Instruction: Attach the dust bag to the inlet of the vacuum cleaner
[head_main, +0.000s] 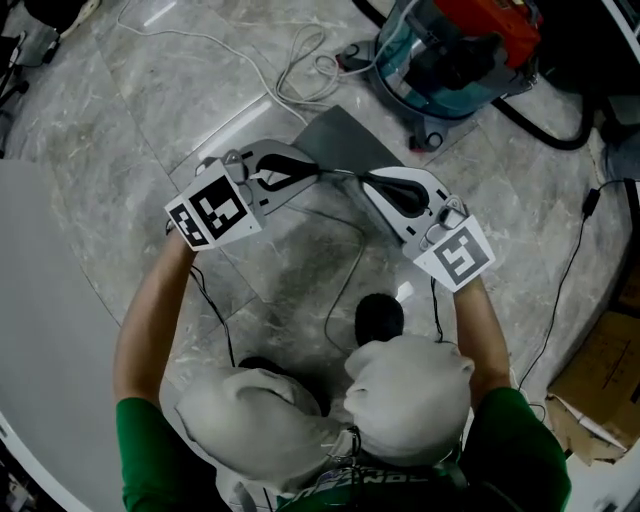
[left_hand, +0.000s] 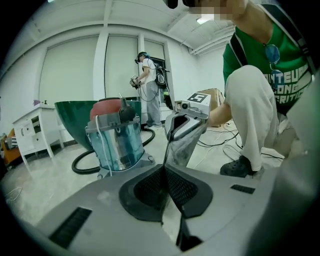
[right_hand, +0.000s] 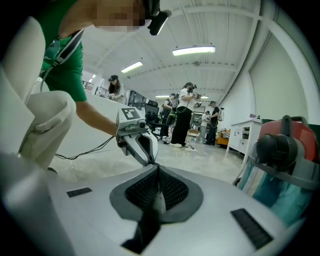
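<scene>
The pads of your left gripper (left_hand: 164, 172) are pressed together on the top edge of the thin, dark grey fabric dust bag (left_hand: 186, 145). The pads of your right gripper (right_hand: 157, 175) pinch the same edge from the opposite side. This edge runs as one tight line between the two tips. The body of the dust bag hangs below it, above the grey marble floor (head_main: 120, 120) in front of your knees. The vacuum cleaner (head_main: 455, 55), a clear teal canister on wheels with a red top, stands well apart from the bag, beyond it and to your right.

I judge that the step in hand is to carry the bag to the canister. Move both hands together, so that the edge goes neither slack nor overstretched. Turn the opening of the bag toward the inlet before you come near. Mind the black hose (head_main: 540, 130) lying beside the canister.

I cannot make out the inlet in any view, and the head view cuts the canister at its top border. The opening of the bag is also not visible, because you see the bag almost from its edge.
</scene>
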